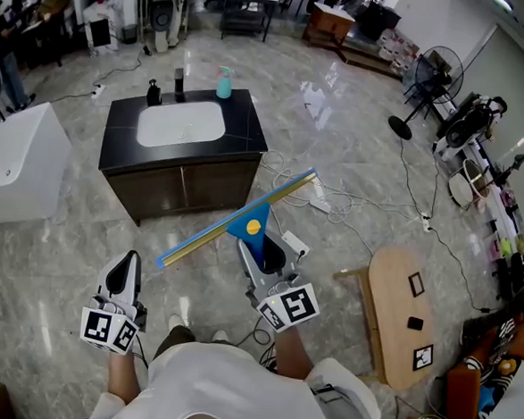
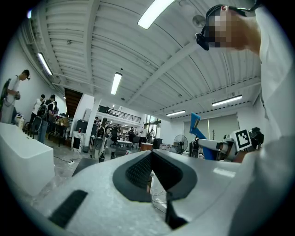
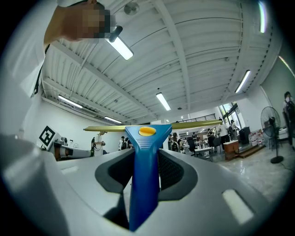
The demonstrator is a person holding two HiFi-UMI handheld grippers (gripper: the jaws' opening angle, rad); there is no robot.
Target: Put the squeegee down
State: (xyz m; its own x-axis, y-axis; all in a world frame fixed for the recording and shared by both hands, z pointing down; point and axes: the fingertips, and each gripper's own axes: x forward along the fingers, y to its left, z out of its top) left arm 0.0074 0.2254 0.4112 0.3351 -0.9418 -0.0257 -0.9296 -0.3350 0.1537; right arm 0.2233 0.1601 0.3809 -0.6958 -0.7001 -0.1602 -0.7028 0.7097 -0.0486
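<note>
Squeegee (image 1: 243, 222) in mid-air, its blue handle clamped between the jaws of the right gripper (image 1: 261, 253), which the person holds out in front of the body above a glossy marble floor (image 1: 340, 120). In the right gripper view the two pads press on either side of the handle, set about as far apart as the handle is wide, and a yellow button sits at the top where the long blade crosses. From the head view the blade runs tilted, from lower left to upper right, just in front of a dark vanity cabinet (image 1: 192, 186) with a white basin, though well above the floor and touching nothing. The left gripper (image 1: 129, 262) hangs apart to the left, near the person's side; in its own view the jaw tips meet and nothing lies between them. A teal bottle (image 1: 223, 83) stands on the cabinet's back edge, a wooden table (image 1: 387, 347) to the right.
</note>
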